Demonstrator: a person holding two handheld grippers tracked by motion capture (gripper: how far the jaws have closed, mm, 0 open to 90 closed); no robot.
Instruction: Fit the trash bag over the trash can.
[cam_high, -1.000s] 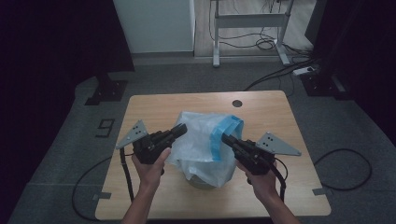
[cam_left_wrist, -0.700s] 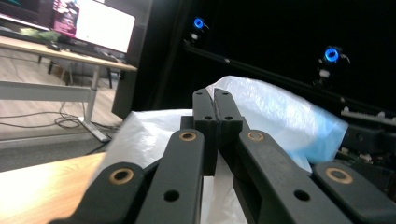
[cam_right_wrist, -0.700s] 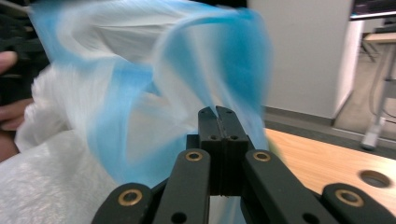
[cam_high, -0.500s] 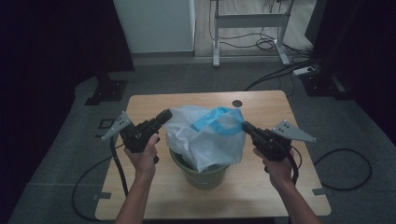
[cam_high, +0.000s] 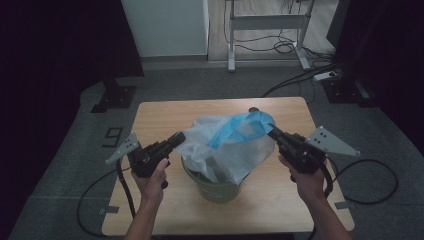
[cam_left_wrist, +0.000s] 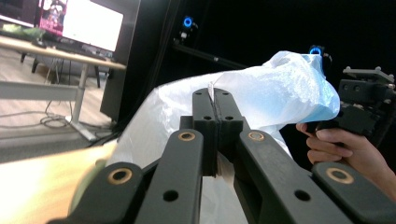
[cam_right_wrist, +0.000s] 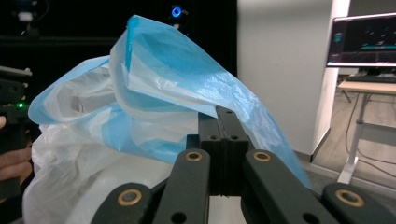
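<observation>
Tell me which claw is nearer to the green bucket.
Left. The left claw grips the bag's white edge just above and beside the green bucket rim. The right claw pinches the blue band of the plastic bag, stretched out farther to the bucket's other side.

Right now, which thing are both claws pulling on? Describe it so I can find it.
On the wooden table stands a green bucket. The thin plastic bag stretched over its top is it: white with a blue band at its rim, unlike the solid bucket beneath.

The left gripper (cam_high: 176, 139) and right gripper (cam_high: 272, 131) are drawing farther apart, stretching the plastic bag (cam_high: 225, 145) open, seemingly exposing more of the green bucket (cam_high: 215, 189) beneath it.
</observation>
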